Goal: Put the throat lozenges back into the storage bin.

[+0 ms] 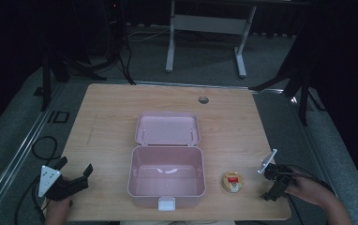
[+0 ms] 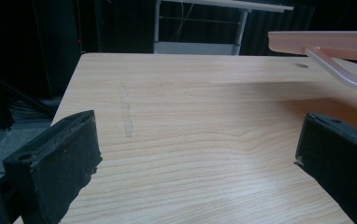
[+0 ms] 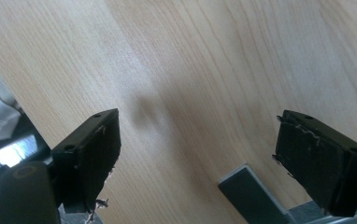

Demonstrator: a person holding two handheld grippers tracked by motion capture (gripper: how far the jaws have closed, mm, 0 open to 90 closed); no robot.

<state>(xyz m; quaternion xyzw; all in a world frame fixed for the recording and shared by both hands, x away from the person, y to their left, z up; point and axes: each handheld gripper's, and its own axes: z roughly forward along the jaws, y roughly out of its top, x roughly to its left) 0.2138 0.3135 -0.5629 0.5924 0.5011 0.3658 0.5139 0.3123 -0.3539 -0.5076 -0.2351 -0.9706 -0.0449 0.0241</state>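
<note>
An open pink plastic box [image 1: 135,174] stands at the middle of the wooden table [image 1: 107,108], its lid [image 1: 167,128] folded back flat behind it and a white latch [image 1: 166,203] at its front. The box looks empty. A small round yellow packet with a red label [image 1: 232,182] lies just right of the box. My left gripper [image 1: 76,167] rests near the table's front left corner, open and holding nothing. In the left gripper view its jaws [image 2: 195,154] stand wide apart, with the pink lid's edge [image 2: 326,42] at the upper right. My right gripper [image 1: 267,183] is right of the packet, open [image 3: 197,149] over bare wood.
A cable hole [image 1: 203,100] sits near the table's far edge. Beyond the table are a white desk frame [image 1: 205,28], dark stands and cables on the grey floor. A black cable loop [image 1: 43,145] lies on the floor at the left.
</note>
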